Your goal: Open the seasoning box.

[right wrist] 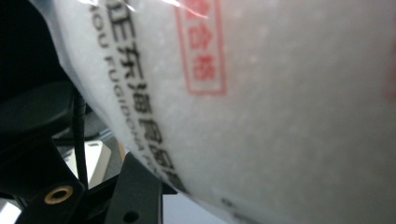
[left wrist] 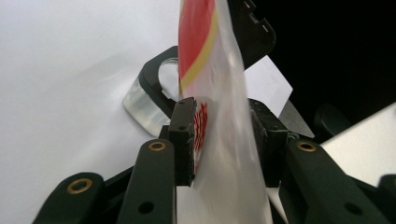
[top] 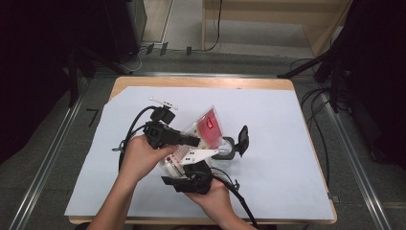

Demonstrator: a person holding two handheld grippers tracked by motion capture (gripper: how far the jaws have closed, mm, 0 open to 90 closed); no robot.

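A clear plastic bag (top: 207,125) of white granules, with a red label, hangs tilted above the table. My left gripper (top: 195,142) is shut on its thin edge, and the left gripper view shows the film (left wrist: 224,70) pinched between both pads. My right gripper (top: 184,167) comes from below at the bag's lower end. Its one visible finger (right wrist: 137,184) presses against the full part of the bag (right wrist: 280,116), which hides the other finger. Just right of the bag stands a clear jar (top: 225,149) with a black rim, its black lid (top: 243,139) flipped up. The jar (left wrist: 149,102) lies beyond the left jaws.
A white sheet (top: 287,120) covers the wooden table (top: 201,82). Cables trail from both grippers toward the near edge. Metal floor rails (top: 354,158) run along both sides of the table, and dark equipment stands at the far left and right.
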